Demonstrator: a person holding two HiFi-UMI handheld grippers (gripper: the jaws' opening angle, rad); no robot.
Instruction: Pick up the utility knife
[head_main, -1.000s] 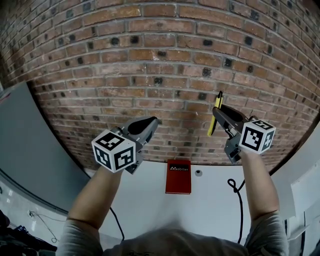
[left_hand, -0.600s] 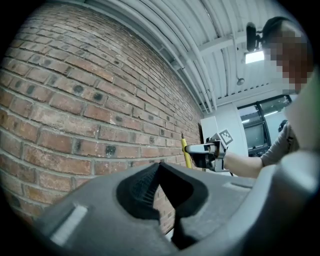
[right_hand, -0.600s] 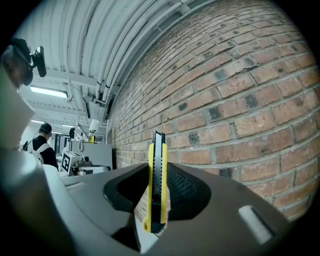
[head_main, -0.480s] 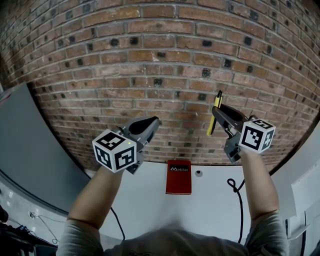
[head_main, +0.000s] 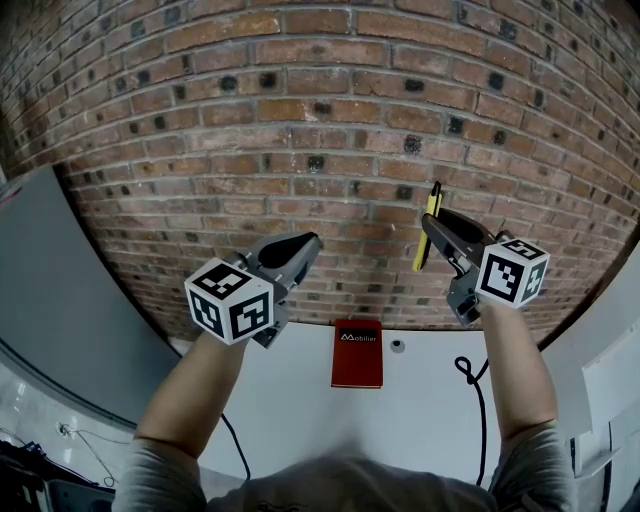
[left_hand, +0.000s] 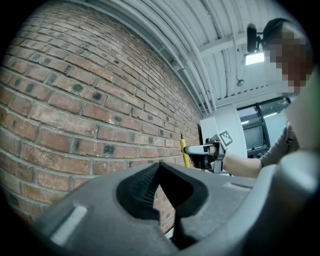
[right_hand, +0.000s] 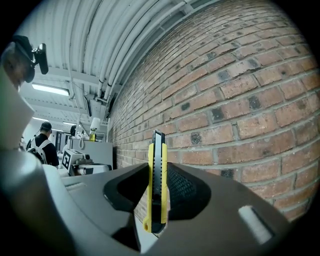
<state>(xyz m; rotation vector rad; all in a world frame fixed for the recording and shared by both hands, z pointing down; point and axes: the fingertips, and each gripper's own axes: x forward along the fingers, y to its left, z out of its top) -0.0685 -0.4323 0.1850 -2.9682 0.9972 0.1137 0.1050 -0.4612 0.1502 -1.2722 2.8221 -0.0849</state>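
Observation:
The utility knife (head_main: 430, 228), yellow with a black core, stands upright in front of the brick wall, clamped between the jaws of my right gripper (head_main: 434, 226). In the right gripper view the utility knife (right_hand: 157, 185) sits edge-on between the two pads, its tip pointing up. My left gripper (head_main: 303, 247) is held level at the same height, to the left and apart from the knife. In the left gripper view the left gripper (left_hand: 160, 167) has its jaws together with nothing between them, and the knife (left_hand: 185, 152) shows far off in the other gripper.
The brick wall (head_main: 320, 120) is close ahead of both grippers. Below lies a white table (head_main: 300, 400) with a red book (head_main: 357, 353), a small round object (head_main: 398, 346) and a black cable (head_main: 470, 375). A grey panel (head_main: 60, 290) stands at the left. A person (right_hand: 46, 142) stands far behind.

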